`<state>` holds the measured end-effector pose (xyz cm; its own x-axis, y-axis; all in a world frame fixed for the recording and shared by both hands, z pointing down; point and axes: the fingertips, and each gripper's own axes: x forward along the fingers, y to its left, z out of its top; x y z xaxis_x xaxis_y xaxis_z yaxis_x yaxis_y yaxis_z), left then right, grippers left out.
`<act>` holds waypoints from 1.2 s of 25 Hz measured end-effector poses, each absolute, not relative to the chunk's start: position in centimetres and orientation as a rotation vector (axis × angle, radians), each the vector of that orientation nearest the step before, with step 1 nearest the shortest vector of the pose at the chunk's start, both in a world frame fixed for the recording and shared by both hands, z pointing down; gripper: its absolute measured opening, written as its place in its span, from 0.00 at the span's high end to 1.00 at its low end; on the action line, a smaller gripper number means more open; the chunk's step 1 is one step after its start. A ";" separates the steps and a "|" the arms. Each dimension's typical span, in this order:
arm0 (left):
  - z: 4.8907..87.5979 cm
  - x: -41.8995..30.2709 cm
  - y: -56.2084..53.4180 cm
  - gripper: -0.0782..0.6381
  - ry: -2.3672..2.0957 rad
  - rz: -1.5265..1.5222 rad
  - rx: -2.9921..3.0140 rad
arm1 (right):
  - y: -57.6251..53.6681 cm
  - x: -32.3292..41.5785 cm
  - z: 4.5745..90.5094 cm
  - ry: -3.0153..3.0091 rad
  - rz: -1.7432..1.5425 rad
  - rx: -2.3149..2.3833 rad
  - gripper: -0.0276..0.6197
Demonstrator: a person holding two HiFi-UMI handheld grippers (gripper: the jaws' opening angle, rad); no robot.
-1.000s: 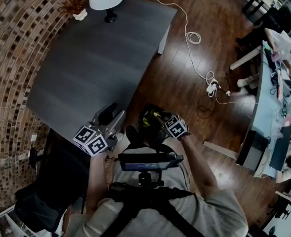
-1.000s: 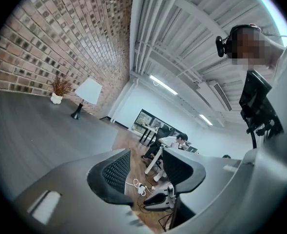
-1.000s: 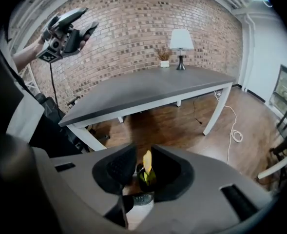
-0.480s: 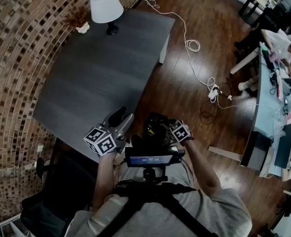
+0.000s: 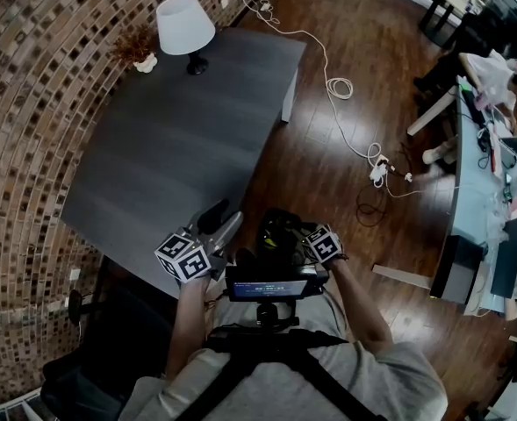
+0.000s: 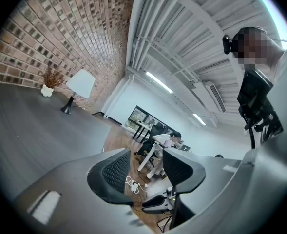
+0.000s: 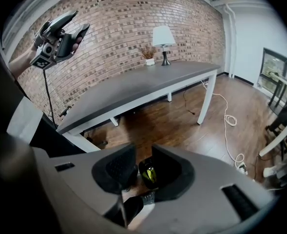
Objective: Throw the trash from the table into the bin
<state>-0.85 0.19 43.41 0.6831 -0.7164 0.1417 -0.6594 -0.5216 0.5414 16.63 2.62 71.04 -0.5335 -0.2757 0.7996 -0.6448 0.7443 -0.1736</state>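
Standing at the table, we hold left gripper wide open, empty; right gripper narrowly parted, empty, over bin.

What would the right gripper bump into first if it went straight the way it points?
Probably the black bin below it, which shows between the right gripper's open jaws; depth is unclear.

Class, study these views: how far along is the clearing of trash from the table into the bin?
Done: the table holds only a lamp and a potted dried plant; the bin already holds something yellow. In hand: nothing; left gripper and right gripper are open, empty, the right above the bin. Left: apparently nothing.
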 end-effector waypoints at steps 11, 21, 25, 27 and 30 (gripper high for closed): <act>45.0 -0.3 1.0 0.61 -1.052 -0.098 2.281 | 4.6 19.7 73.4 -2.102 0.680 0.740 0.78; 46.4 -0.5 2.4 0.62 -1.067 -0.052 2.234 | 6.5 21.1 74.8 -2.080 0.773 0.766 0.78; 46.9 -1.0 2.7 0.62 -1.083 -0.062 2.197 | 7.0 21.1 75.4 -2.081 0.792 0.763 0.78; 47.1 -1.2 2.8 0.62 -1.091 -0.061 2.180 | 7.3 21.1 75.6 -2.075 0.802 0.758 0.78; 47.5 -1.7 3.1 0.62 -1.096 -0.060 2.156 | 7.5 20.9 76.0 -2.079 0.815 0.754 0.78</act>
